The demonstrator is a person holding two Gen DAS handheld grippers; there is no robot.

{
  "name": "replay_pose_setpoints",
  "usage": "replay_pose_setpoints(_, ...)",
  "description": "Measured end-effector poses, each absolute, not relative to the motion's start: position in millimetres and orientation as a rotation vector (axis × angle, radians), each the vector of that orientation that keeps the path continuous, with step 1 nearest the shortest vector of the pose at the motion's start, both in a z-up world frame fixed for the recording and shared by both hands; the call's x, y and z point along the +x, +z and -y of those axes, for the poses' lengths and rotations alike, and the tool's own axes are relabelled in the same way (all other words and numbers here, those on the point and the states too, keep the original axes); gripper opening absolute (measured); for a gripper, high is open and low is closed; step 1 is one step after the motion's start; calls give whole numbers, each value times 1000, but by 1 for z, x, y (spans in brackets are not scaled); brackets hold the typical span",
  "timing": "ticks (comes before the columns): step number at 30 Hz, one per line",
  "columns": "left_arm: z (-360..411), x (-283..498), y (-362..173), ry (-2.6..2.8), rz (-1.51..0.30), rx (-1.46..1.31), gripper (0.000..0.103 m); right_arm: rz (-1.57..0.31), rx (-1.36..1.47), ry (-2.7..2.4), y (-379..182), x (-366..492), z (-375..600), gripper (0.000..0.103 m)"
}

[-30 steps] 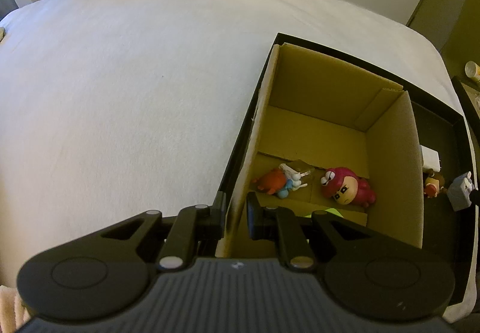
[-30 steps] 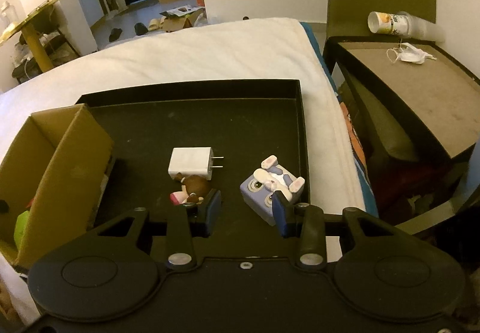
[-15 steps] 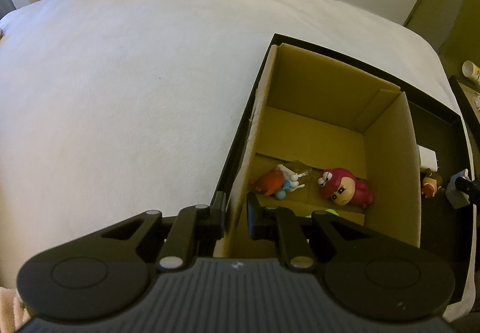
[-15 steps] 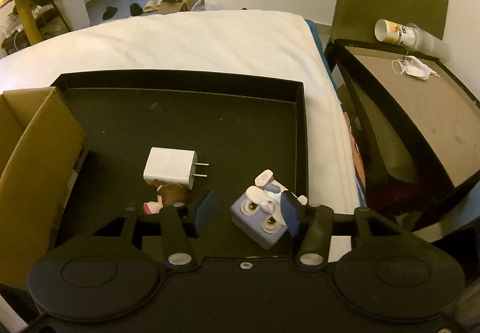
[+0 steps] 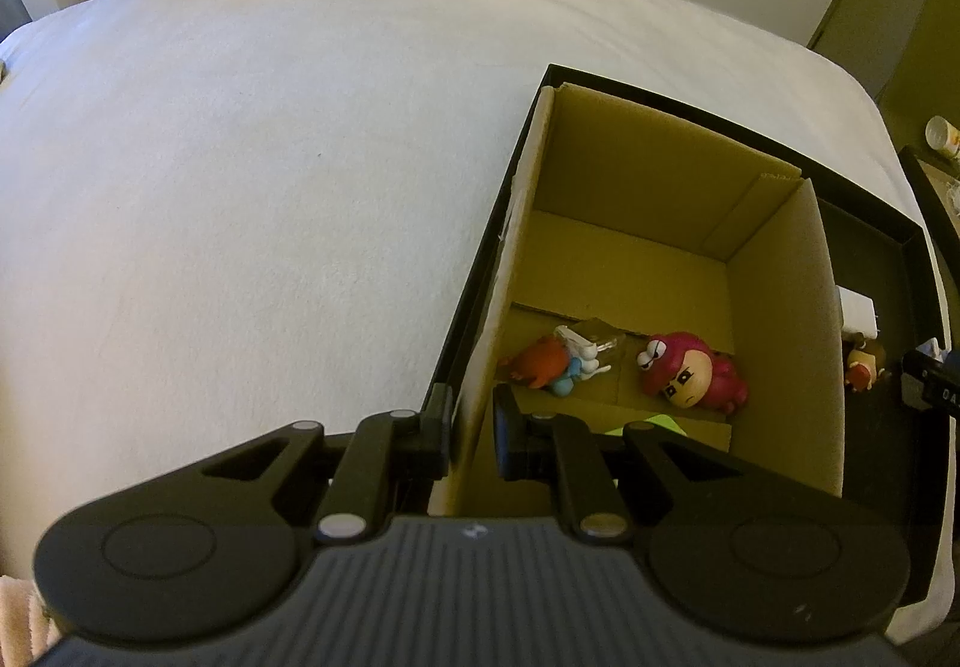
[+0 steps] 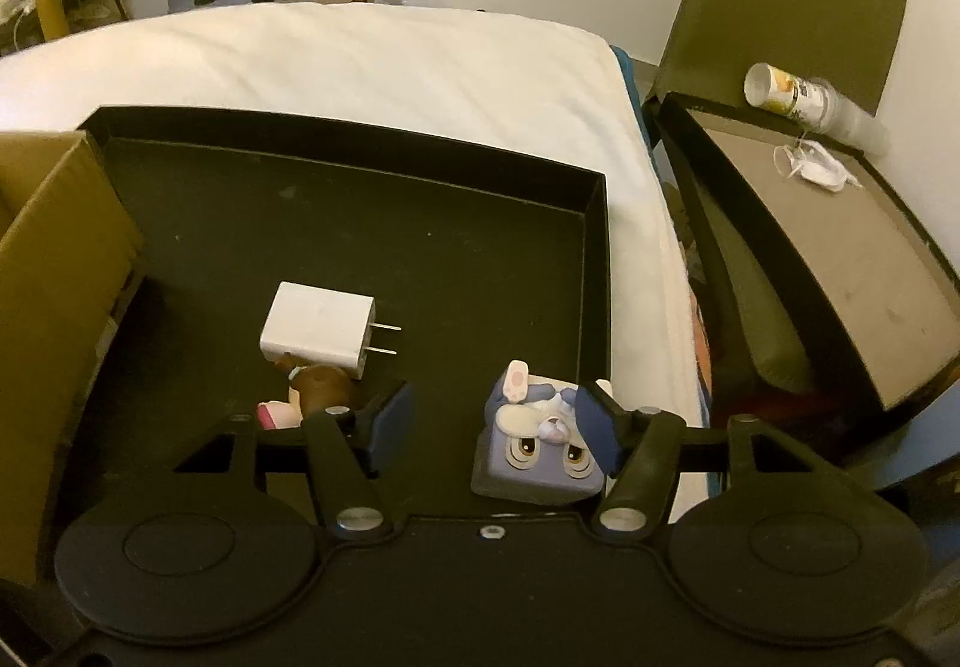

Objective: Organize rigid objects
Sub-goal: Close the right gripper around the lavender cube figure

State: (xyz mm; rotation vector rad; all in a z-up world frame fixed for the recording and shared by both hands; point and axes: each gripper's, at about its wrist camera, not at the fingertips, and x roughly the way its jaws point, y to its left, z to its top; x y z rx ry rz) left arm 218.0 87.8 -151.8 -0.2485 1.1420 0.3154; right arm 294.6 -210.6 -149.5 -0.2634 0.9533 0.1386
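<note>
Right gripper (image 6: 498,427) jaws opening around bunny cube (image 6: 537,442); light, stiff, slick; grip flat sides. Left gripper (image 5: 471,427) clamps cardboard box (image 5: 480,415) wall, 6 o'clock.

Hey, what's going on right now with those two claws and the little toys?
Left claw shut on cardboard box wall. Right claw opening around bunny cube, not gripping. White charger and brown figure lie close beside it.

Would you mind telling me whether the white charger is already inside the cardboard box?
No, the white charger lies on the black tray, outside the cardboard box beside it.
</note>
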Motion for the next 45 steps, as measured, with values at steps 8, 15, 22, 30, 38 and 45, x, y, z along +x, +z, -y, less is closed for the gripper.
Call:
replay_pose_setpoints(8, -86, 218, -153, 317, -1145, -246, 13, -957, -222, 179, -141, 292, 213, 24)
replay_pose_setpoints(15, -86, 219, -153, 322, -1146, -247, 13, -904, -45, 197, -129, 279, 228, 50)
replay_pose_setpoints(22, -85, 220, -155, 327, -1149, -244, 13, -872, -2, 148, -133, 273, 243, 59)
replay_pose_setpoints(30, -85, 219, -156, 326, -1152, -245, 13, -893, -1, 141, -144, 281, 238, 60)
replay_pose_setpoints(38, -86, 219, -157, 326, -1152, -248, 13, -933, -52, 159, -155, 286, 226, 45)
replay_pose_setpoints(45, -85, 220, -157, 325, -1148, -249, 13, -959, -79, 169, -156, 282, 222, 43)
